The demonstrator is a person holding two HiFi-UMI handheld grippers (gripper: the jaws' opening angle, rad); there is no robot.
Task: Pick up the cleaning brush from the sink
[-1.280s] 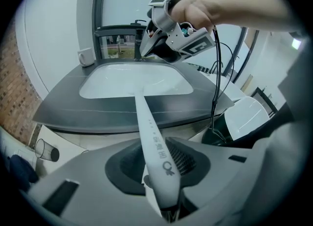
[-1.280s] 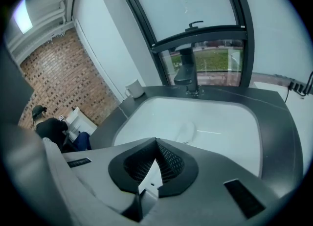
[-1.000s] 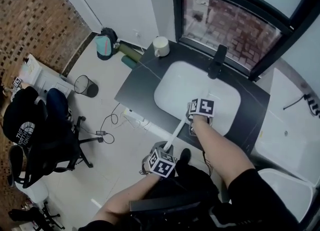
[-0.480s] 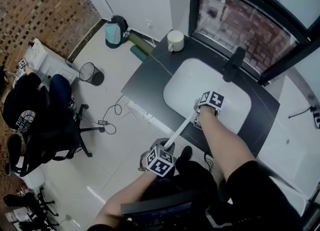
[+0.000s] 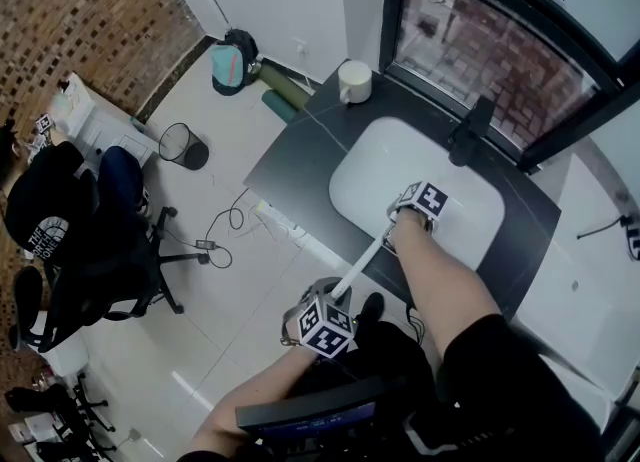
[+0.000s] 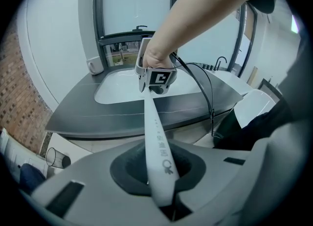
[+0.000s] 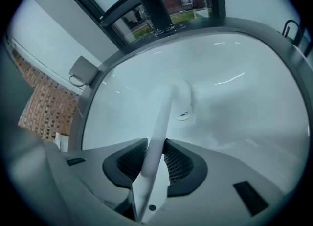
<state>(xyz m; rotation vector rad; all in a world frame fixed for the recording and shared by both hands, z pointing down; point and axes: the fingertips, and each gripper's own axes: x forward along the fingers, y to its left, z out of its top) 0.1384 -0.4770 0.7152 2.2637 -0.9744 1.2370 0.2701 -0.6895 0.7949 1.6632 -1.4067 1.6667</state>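
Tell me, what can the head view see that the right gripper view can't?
Only the head view shows the wire bin and the office chair down on the floor. Only the right gripper view shows the drain at the bottom of the basin. Both show the white sink, the tap, the cup and the brush handle.

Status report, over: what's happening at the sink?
Left gripper shut on cleaning brush. Right gripper just closed further on its handle over sink. Nothing blocking.
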